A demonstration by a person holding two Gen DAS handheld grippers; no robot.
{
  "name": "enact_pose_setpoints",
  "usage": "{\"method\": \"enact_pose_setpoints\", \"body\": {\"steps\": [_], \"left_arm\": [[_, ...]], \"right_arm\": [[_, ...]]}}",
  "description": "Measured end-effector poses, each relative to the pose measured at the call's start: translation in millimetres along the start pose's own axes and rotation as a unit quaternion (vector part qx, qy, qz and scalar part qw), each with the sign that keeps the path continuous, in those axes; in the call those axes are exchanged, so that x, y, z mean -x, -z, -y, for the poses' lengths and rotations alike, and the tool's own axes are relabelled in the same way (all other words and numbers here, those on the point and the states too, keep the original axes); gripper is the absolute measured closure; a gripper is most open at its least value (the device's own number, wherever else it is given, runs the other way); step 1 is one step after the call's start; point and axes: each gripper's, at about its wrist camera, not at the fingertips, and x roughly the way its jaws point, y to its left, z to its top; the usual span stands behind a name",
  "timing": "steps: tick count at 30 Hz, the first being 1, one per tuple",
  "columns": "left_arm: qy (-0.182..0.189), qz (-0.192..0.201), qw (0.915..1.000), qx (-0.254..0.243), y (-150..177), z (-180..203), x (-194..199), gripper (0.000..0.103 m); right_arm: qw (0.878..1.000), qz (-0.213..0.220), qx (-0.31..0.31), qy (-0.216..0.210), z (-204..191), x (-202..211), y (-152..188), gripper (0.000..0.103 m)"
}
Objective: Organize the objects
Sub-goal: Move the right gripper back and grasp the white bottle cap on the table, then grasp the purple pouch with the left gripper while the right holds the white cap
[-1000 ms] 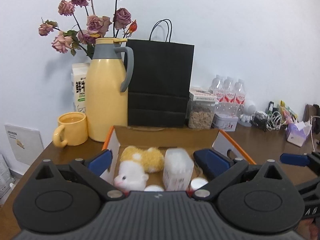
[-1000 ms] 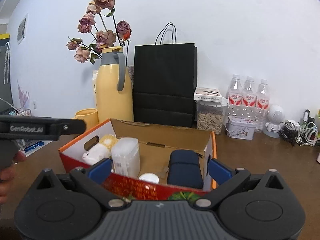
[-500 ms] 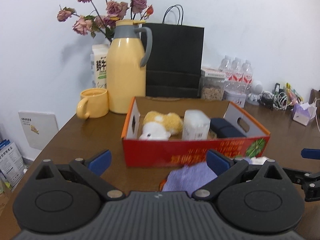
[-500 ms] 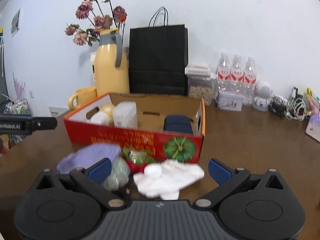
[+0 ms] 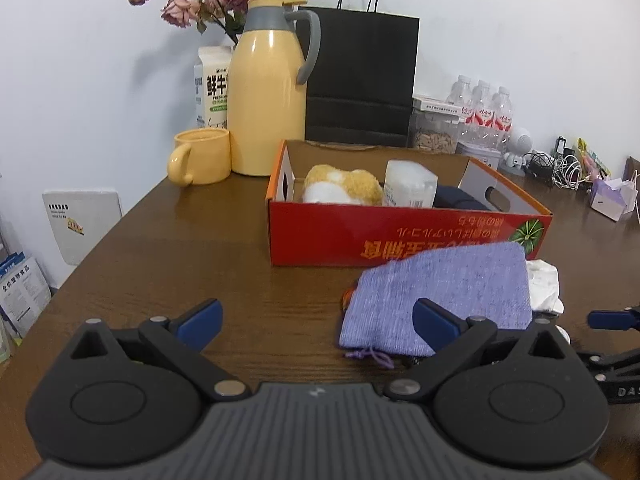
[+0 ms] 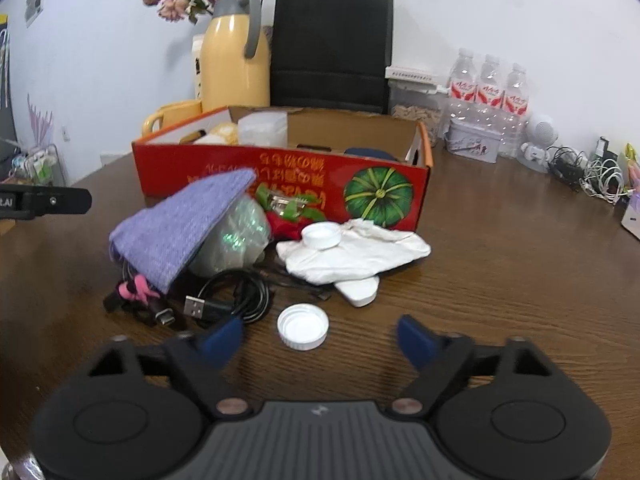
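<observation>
White bottle cap (image 6: pixel 303 327) flat on the bench (image 6: pixel 500 280), open side up, in front of the red box (image 6: pixel 280 192) and nearest of the loose pile. Directly ahead of the right hand-held gripper (image 6: pixel 320 340), whose jaws are closing with nothing pressed between them yet, the cap just beyond the tips. Likely the next pick: best to come down square over the rim, one pad on each side, low against the wood, so the shallow cap does not skid or flip.

Left hand-held gripper (image 5: pixel 316 322) spread wide and empty, left of the purple knit pouch (image 5: pixel 440 300).

Before the box: two white caps, the second (image 6: pixel 321 237) on a crumpled white cloth (image 6: pixel 360 252); one pouch; one coiled black cable (image 6: pixel 236 296). Inside the box: one plush toy (image 5: pixel 340 190), one clear container (image 5: pixel 410 189), one dark case (image 5: pixel 460 202).
</observation>
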Motion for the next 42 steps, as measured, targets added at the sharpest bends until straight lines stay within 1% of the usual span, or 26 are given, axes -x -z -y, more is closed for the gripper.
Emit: {"method": "enact_pose_setpoints", "body": {"steps": [1, 2, 4, 5, 7, 9, 10, 19, 25, 30, 35, 42], "left_arm": [[0.000, -0.001, 1.0000, 0.002, 0.9, -0.9, -0.1, 0.000], [0.001, -0.001, 1.0000, 0.003, 1.4, -1.6, -0.2, 0.000], [0.001, -0.001, 1.0000, 0.005, 2.2, -2.7, -0.1, 0.000], [0.001, -0.002, 1.0000, 0.006, 2.6, -2.6, -0.2, 0.000], [0.003, -0.002, 1.0000, 0.008, 2.8, -3.1, -0.6, 0.000], [0.004, -0.002, 1.0000, 0.008, 2.9, -2.7, -1.2, 0.000], [0.004, -0.003, 1.0000, 0.008, 2.9, -1.8, -1.7, 0.000], [0.006, -0.008, 0.9999, 0.007, 3.7, 2.6, -7.5, 0.000], [0.009, -0.010, 0.9999, 0.006, 3.8, 5.6, -12.0, 0.000], [0.017, -0.013, 0.9998, 0.004, 3.2, 10.0, -17.5, 0.000], [0.032, -0.014, 0.9994, -0.006, 0.8, 18.8, -24.5, 0.000], [0.077, -0.028, 0.9965, -0.016, -6.7, 32.3, -44.2, 0.000]], "right_arm": [[1.000, -0.002, 0.001, -0.002, -0.7, -2.0, -0.5, 0.033], [1.000, -0.003, 0.002, -0.002, -1.1, -3.5, -1.3, 0.043], [1.000, -0.005, 0.003, -0.006, -1.3, -7.9, -4.2, 0.056], [1.000, -0.007, 0.001, -0.010, -1.2, -10.4, -5.7, 0.059], [1.000, -0.006, -0.002, -0.018, -1.1, -13.4, -6.2, 0.064], [1.000, -0.002, -0.002, -0.025, -1.6, -13.7, -5.9, 0.074], [1.000, 0.002, -0.002, -0.026, -1.7, -13.3, -5.4, 0.075], [1.000, 0.016, -0.015, -0.022, 1.1, -9.1, -1.1, 0.076], [0.999, 0.038, -0.030, -0.006, 4.5, -1.3, 1.4, 0.076], [0.997, 0.065, -0.033, 0.008, 5.4, 7.3, 3.2, 0.076], [0.996, 0.084, -0.031, 0.017, 5.6, 10.8, 2.0, 0.076], [0.995, 0.088, -0.037, 0.020, 8.7, 6.7, -1.9, 0.076]]}}
